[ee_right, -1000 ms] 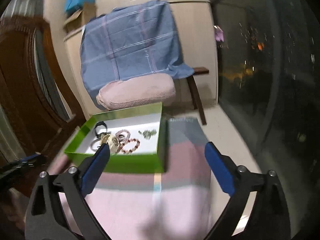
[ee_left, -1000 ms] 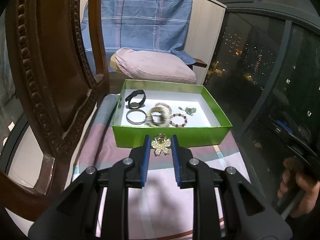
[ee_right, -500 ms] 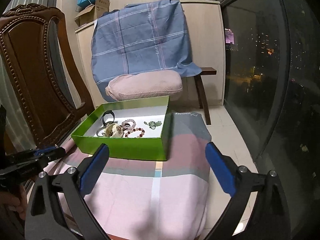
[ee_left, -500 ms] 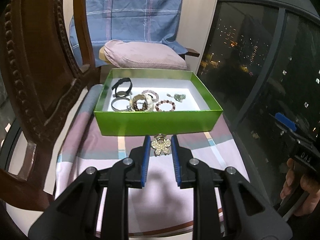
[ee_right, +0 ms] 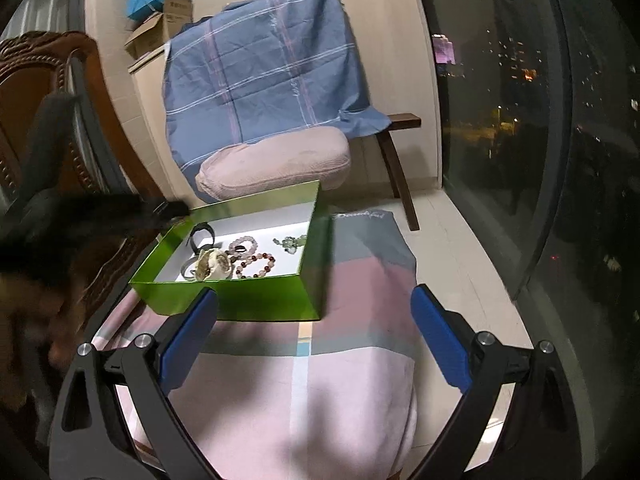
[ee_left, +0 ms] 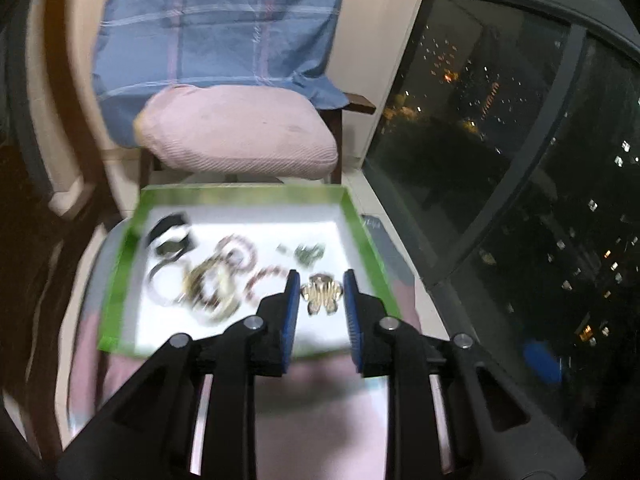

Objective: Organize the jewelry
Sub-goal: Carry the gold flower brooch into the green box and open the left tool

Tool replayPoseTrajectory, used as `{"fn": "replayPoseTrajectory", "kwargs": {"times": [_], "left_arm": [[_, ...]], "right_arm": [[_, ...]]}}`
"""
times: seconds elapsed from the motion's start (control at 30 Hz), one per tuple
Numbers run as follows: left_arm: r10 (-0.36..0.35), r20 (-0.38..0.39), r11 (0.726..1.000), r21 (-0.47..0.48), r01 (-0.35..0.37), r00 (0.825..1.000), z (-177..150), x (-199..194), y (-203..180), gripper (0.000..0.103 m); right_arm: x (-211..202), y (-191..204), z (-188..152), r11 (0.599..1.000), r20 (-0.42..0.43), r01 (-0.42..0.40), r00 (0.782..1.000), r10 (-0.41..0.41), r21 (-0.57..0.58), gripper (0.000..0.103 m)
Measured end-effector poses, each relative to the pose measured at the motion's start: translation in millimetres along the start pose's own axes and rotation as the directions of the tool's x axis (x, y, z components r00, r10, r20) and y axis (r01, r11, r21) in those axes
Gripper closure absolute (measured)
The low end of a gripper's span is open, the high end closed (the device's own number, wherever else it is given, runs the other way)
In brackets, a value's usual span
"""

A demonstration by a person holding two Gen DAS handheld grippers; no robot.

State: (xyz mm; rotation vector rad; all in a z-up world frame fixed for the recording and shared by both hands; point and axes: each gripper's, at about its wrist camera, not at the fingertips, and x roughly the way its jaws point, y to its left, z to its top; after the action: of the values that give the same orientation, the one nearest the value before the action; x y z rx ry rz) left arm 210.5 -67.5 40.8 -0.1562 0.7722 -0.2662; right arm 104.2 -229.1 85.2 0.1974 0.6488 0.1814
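Jewelry is gathered in the green box [ee_right: 240, 296], which sits on the pink-and-grey striped cloth [ee_right: 320, 380]. Inside on the white floor lie a black watch band [ee_right: 202, 232], a pale bead bracelet [ee_right: 242, 245], a red-and-pink bead bracelet [ee_right: 258, 266], a small green piece [ee_right: 292, 243] and a cream bundle [ee_right: 214, 266] touching the bracelets.

Your left tool [ee_left: 320, 300] is over the box's near right part, and the gold flower brooch [ee_left: 322, 294] sits between its blue pads [ee_left: 291, 312]. Its jaws have just been opening, and a sliver of white shows on each side of the brooch, so the pads no longer press on it. The left view is blurred, so you cannot tell whether the brooch already rests on the box floor.

Your right tool [ee_right: 314, 336] hangs over the cloth on the near side of the box, jaws wide apart with nothing between them. From its camera, your left tool shows as a dark blur [ee_right: 100, 208] reaching over the box's left wall.

Behind the box stand a pink cushion [ee_right: 276, 164] and a blue plaid cloth [ee_right: 264, 76], with a carved wooden chair [ee_right: 28, 92] to the left.
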Motion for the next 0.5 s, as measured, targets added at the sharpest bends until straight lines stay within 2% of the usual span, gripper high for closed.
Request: {"fn": "replayPoseTrajectory", "kwargs": {"times": [0.03,0.07,0.13,0.2,0.27,0.4,0.5], "left_arm": [[0.002,-0.018,1.0,-0.006,-0.002,1.0,8,13,1,0.04],[0.036,-0.028,0.999,-0.014,-0.037,0.999,11,22,4,0.019],[0.072,-0.022,0.997,-0.028,-0.073,0.997,11,23,10,0.019],[0.029,0.004,0.999,-0.038,-0.029,1.0,3,6,16,0.017],[0.04,0.025,0.999,-0.023,-0.04,0.999,-7,-14,21,0.015],[0.097,0.101,0.994,0.049,-0.103,0.99,-45,-74,29,0.004],[0.124,0.149,0.991,0.027,-0.13,0.981,-75,-115,40,0.004]], "right_arm": [[1,-1,1,1.0,-0.002,0.0,1.0,0.0,0.003,0.008],[2,-1,1,1.0,-0.003,0.001,1.0,-0.001,0.005,0.009],[2,-2,1,1.0,-0.006,-0.002,1.0,0.002,0.01,0.009],[0,-2,1,1.0,-0.003,-0.006,1.0,0.006,0.005,0.009],[0,-1,2,1.0,0.0,-0.009,1.0,0.009,-0.003,0.008],[-1,7,0,0.999,-0.002,-0.025,1.0,0.025,-0.02,0.008],[-4,18,-3,0.998,0.0,-0.031,1.0,0.031,-0.055,0.008]]}}
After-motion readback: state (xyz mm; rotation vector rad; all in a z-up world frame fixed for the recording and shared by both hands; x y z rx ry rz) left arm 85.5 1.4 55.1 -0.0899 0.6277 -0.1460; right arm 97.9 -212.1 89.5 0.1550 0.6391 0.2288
